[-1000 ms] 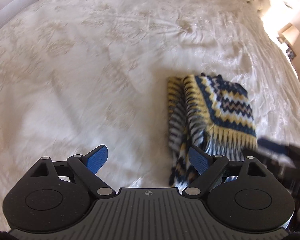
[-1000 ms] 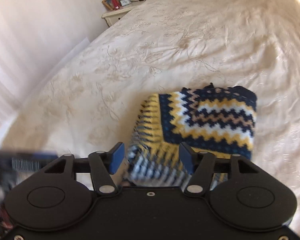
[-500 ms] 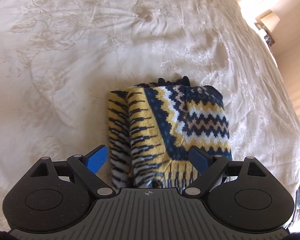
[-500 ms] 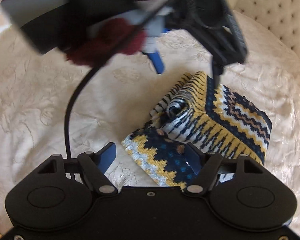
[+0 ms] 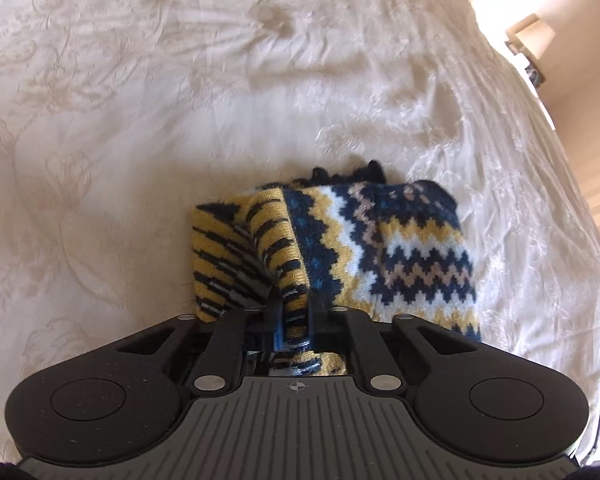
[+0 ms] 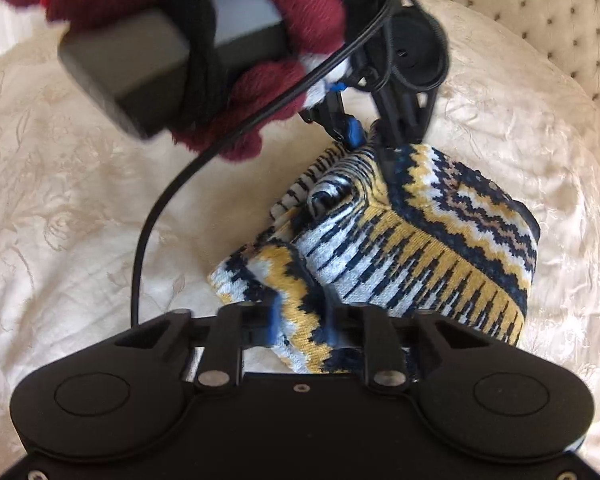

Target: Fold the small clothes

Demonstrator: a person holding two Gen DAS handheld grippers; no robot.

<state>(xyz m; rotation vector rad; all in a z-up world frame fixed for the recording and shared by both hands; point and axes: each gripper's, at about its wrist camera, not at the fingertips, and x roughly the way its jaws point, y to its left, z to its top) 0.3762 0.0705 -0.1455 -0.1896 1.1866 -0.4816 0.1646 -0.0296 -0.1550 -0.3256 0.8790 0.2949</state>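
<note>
A: What has changed since half a second ago?

B: Both grippers were wide open then; now both are closed on the knitted garment. The left gripper pinches a yellow and black striped fold at the near edge. The right gripper pinches a white, yellow and navy corner.

A: Where does the garment lie?

B: On the cream bedspread, folded into a small bundle with zigzag bands. The part held by the left gripper is lifted a little from the bed.

A: What is around it?

B: In the right wrist view, a hand in a dark red glove holds the grey handle of the left gripper, and it covers the top of the picture. A black cable hangs from it over the bedspread. A tufted headboard stands behind.

A: Any writing?

B: I can read none. There is only a small cross mark on the left gripper body.
</note>
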